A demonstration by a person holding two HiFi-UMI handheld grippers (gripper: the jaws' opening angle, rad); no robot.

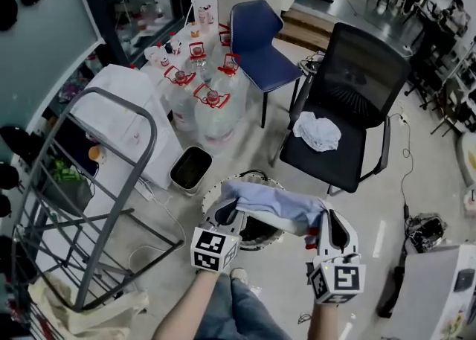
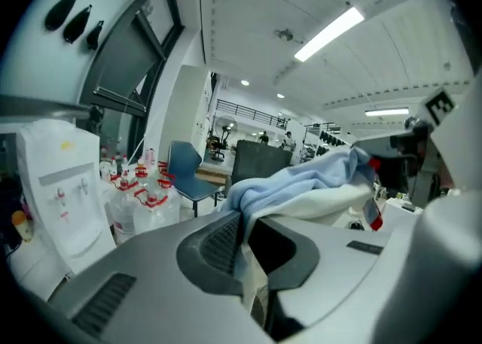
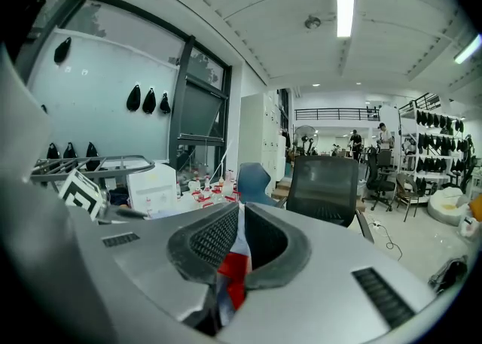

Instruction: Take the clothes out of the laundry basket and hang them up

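Note:
A light blue and white garment (image 1: 277,209) stretches between my two grippers above the round laundry basket (image 1: 256,231) on the floor. My left gripper (image 1: 230,216) is shut on the garment's left end; in the left gripper view the blue cloth (image 2: 301,184) runs out from between the jaws. My right gripper (image 1: 321,234) is shut on the right end, where a red and blue bit of cloth (image 3: 235,278) is pinched between the pads. A grey drying rack (image 1: 82,182) stands at the left. A white garment (image 1: 318,130) lies on the black office chair (image 1: 349,108).
Several water jugs with red caps (image 1: 208,93) stand beside a white water dispenser (image 1: 126,123). A blue chair (image 1: 260,41) is behind them, a small black bin (image 1: 190,169) in front. A cloth bag (image 1: 82,316) lies under the rack. Cables (image 1: 405,257) trail at the right.

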